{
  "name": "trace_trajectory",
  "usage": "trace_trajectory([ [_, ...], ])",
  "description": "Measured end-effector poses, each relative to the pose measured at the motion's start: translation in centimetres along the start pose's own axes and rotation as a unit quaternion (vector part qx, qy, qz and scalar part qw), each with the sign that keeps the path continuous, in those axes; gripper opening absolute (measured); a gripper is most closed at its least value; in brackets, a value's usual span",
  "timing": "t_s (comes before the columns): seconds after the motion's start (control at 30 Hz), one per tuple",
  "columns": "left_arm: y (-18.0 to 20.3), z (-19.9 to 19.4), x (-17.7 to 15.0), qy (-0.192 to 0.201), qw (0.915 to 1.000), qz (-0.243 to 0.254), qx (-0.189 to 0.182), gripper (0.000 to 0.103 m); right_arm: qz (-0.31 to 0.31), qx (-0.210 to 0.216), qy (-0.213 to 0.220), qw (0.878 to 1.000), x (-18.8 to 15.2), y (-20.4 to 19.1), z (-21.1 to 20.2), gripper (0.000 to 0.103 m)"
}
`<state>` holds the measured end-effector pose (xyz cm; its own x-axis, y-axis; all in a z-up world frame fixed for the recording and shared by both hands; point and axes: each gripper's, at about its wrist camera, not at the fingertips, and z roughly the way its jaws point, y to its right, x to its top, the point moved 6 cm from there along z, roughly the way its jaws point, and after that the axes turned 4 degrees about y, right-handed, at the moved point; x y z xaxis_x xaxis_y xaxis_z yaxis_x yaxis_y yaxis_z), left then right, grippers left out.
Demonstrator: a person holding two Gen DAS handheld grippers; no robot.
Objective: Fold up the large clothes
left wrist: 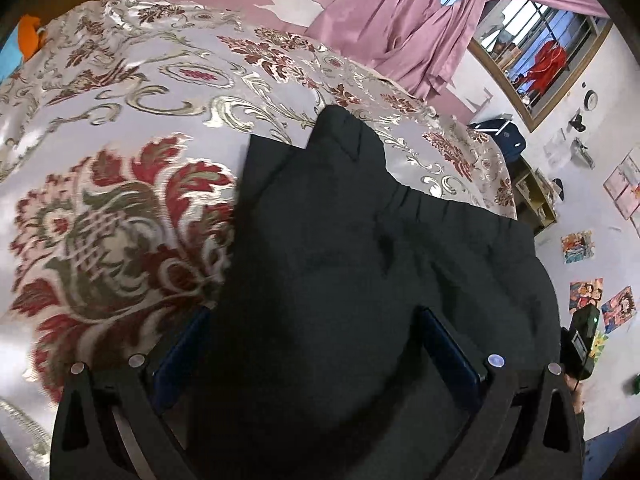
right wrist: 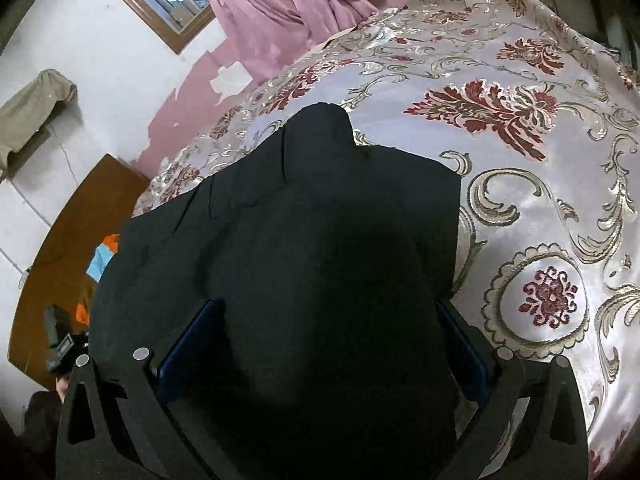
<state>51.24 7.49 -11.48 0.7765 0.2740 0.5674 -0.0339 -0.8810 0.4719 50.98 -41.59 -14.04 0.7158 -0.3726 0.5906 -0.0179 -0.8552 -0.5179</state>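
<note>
Your left gripper (left wrist: 316, 344) has its jaws spread wide, the dark garment (left wrist: 360, 240) lying between and under them. Your right gripper (right wrist: 328, 332) is likewise spread over the same cloth (right wrist: 300, 220). The garment stretches toward twelve o'clock across a floral satin bedspread (left wrist: 120, 120). Pink curtains (left wrist: 400, 20) hang at one o'clock in the left view.

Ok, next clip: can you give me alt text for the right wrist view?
A dark garment lies on a bed covered by a shiny floral bedspread, filling the space between the open fingers of the right hand-held gripper. Behind the bed are a pink curtain, a window and a peeling pink-and-white wall.
</note>
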Motion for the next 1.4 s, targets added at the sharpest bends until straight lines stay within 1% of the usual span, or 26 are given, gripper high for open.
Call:
trace_trajectory([
  [0.1, 0.6, 1.0, 0.1, -0.015, 0.9997, 0.017, -0.005, 0.103, -0.005, 0.018, -0.003, 1.000, -0.1, -0.3, 0.2, 0.102],
  [0.17, 0.5, 1.2, 0.4, -0.030, 0.9993, 0.015, -0.014, 0.103, -0.015, 0.032, -0.006, 0.999, -0.3, -0.6, -0.1, 0.102],
  [0.2, 0.5, 1.2, 0.4, -0.038, 0.9989, 0.010, -0.024, 0.103, -0.022, 0.038, -0.009, 0.999, -0.4, -0.9, -0.1, 0.102],
  [0.23, 0.5, 1.3, 0.5, -0.048, 0.9979, -0.003, -0.043, 0.103, -0.028, 0.044, -0.011, 0.999, -0.4, -1.2, -0.2, 0.102],
  [0.3, 0.4, 1.2, 0.4, -0.060, 0.9953, -0.030, -0.070, 0.102, -0.032, 0.050, -0.011, 0.998, -0.6, -1.6, -0.6, 0.102],
  [0.37, 0.5, 1.3, 0.2, -0.067, 0.9944, -0.041, -0.071, 0.100, -0.034, 0.050, -0.011, 0.998, -0.8, -1.9, -0.9, 0.102],
  [0.4, 0.7, 1.3, 0.0, -0.069, 0.9950, -0.039, -0.062, 0.093, -0.032, 0.047, -0.011, 0.998, -1.0, -1.9, -1.0, 0.101],
  [0.43, 0.9, 1.4, -0.2, -0.073, 0.9957, -0.033, -0.046, 0.088, -0.030, 0.042, -0.009, 0.999, -1.3, -1.9, -1.2, 0.100],
  [0.47, 1.1, 1.4, -0.5, -0.075, 0.9963, -0.026, -0.033, 0.077, -0.026, 0.037, -0.007, 0.999, -1.5, -1.9, -1.4, 0.097],
  [0.5, 1.3, 1.3, -0.7, -0.074, 0.9967, -0.022, -0.024, 0.068, -0.022, 0.032, -0.001, 0.999, -1.7, -1.7, -1.6, 0.092],
  [0.53, 1.4, 1.1, -0.8, -0.073, 0.9968, -0.024, -0.021, 0.064, -0.014, 0.021, 0.008, 1.000, -1.9, -1.6, -1.9, 0.087],
  [0.57, 1.5, 0.8, -0.8, -0.070, 0.9969, -0.026, -0.022, 0.054, -0.009, 0.015, 0.015, 1.000, -2.1, -1.3, -2.3, 0.074],
  [0.6, 1.7, 0.5, -0.7, -0.066, 0.9971, -0.027, -0.029, 0.042, 0.002, 0.018, 0.023, 1.000, -2.3, -1.2, -2.8, 0.063],
  [0.63, 2.1, 0.0, -0.8, -0.060, 0.9973, -0.023, -0.037, 0.037, 0.015, 0.028, 0.031, 0.999, -2.5, -1.1, -3.2, 0.058],
  [0.67, 2.5, -0.5, -0.8, -0.055, 0.9975, -0.016, -0.042, 0.030, 0.025, 0.035, 0.036, 0.998, -2.7, -0.9, -3.6, 0.049],
  [0.7, 2.9, -0.9, -0.8, -0.051, 0.9977, -0.008, -0.044, 0.027, 0.034, 0.042, 0.043, 0.998, -3.0, -0.9, -4.0, 0.043],
  [0.73, 3.2, -1.4, -1.0, -0.047, 0.9980, 0.002, -0.043, 0.026, 0.037, 0.042, 0.047, 0.997, -3.3, -1.0, -4.3, 0.040],
  [0.8, 4.1, -2.6, -1.1, -0.039, 0.9983, 0.022, -0.036, 0.022, 0.036, 0.035, 0.058, 0.997, -4.0, -1.7, -5.1, 0.029],
  [0.83, 4.5, -3.2, -1.2, -0.036, 0.9984, 0.024, -0.037, 0.021, 0.032, 0.029, 0.064, 0.997, -4.2, -2.2, -5.8, 0.027],
  [0.9, 4.9, -4.6, -1.0, -0.027, 0.9985, 0.025, -0.042, 0.018, 0.024, 0.024, 0.079, 0.996, -4.4, -3.3, -7.1, 0.020],
  [0.97, 5.5, -6.5, -0.6, -0.017, 0.9979, 0.029, -0.056, 0.017, 0.008, 0.021, 0.095, 0.995, -4.7, -4.5, -8.8, 0.016],
  [1.03, 6.1, -8.3, -0.2, -0.013, 0.9970, 0.043, -0.063, 0.017, -0.013, 0.006, 0.110, 0.994, -4.5, -5.9, -10.6, 0.014],
  [1.13, 7.1, -11.2, 0.5, -0.005, 0.9957, 0.068, -0.063, 0.017, -0.039, -0.004, 0.124, 0.992, -3.6, -8.2, -12.3, 0.012],
  [1.27, 6.6, -14.8, 1.7, 0.016, 0.9958, 0.074, -0.053, 0.017, -0.080, 0.002, 0.138, 0.987, -2.8, -12.9, -13.9, 0.011],
  [1.4, 4.7, -19.0, 3.4, 0.055, 0.9948, 0.075, -0.041, 0.017, -0.099, 0.020, 0.152, 0.983, -2.1, -17.4, -14.7, 0.011],
])
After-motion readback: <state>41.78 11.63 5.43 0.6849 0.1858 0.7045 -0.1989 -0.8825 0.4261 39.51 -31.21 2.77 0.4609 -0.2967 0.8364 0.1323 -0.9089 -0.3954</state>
